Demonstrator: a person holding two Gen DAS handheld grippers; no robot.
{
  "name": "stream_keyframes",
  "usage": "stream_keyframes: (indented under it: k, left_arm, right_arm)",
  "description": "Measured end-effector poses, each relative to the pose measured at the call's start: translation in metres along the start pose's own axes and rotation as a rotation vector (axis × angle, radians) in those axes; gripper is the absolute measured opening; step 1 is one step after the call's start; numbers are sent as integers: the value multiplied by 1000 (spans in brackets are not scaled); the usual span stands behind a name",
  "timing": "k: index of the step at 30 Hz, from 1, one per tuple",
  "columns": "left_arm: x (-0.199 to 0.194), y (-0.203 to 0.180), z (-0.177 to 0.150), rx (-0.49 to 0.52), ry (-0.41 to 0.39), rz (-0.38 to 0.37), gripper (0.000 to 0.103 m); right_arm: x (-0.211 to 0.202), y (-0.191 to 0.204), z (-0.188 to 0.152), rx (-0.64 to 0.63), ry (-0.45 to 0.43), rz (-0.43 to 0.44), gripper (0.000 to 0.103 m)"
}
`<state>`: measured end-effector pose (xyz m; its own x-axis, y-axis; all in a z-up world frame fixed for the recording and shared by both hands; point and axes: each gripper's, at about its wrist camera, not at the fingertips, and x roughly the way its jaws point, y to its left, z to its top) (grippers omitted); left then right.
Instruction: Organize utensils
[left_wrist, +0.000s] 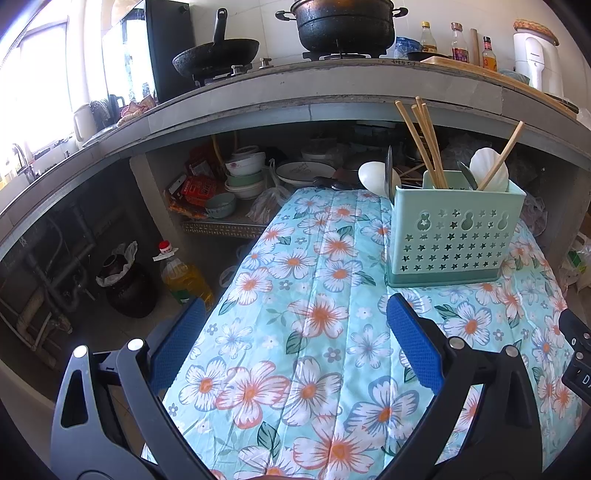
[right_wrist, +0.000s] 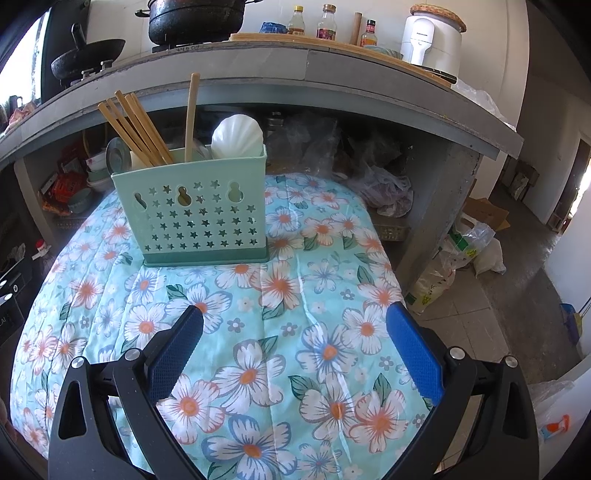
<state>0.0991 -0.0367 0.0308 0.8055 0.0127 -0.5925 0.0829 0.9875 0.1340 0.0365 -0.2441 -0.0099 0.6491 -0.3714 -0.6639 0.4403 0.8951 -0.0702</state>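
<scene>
A mint-green utensil holder (left_wrist: 456, 236) (right_wrist: 195, 214) with star cut-outs stands upright on the floral tablecloth (left_wrist: 314, 332) (right_wrist: 258, 295). In it lean several wooden chopsticks (left_wrist: 424, 140) (right_wrist: 135, 127), one single wooden stick (right_wrist: 192, 114), a white shell-shaped spoon (left_wrist: 487, 166) (right_wrist: 238, 138) and metal utensils (left_wrist: 388, 170). My left gripper (left_wrist: 295, 317) hovers open over the cloth, short and left of the holder. My right gripper (right_wrist: 293, 321) is open too, in front of the holder and a little right. Nothing sits between either pair of blue fingers.
A grey counter (left_wrist: 295, 96) overhangs behind the table, with a wok (left_wrist: 218, 55), pot (left_wrist: 343, 26), bottles and a white appliance (right_wrist: 432, 37). Bowls and plates (left_wrist: 251, 173) fill the shelf beneath. An oil bottle (left_wrist: 184, 277) and dark jar (left_wrist: 129, 291) stand on the floor left; bags (right_wrist: 454, 258) lie right.
</scene>
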Motion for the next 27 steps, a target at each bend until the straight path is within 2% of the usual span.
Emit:
stream_keyframes:
  k: [27]
  left_arm:
    - [1, 1, 1, -5, 3, -3, 95]
  right_arm:
    - [-1, 1, 1, -8, -4, 1, 96]
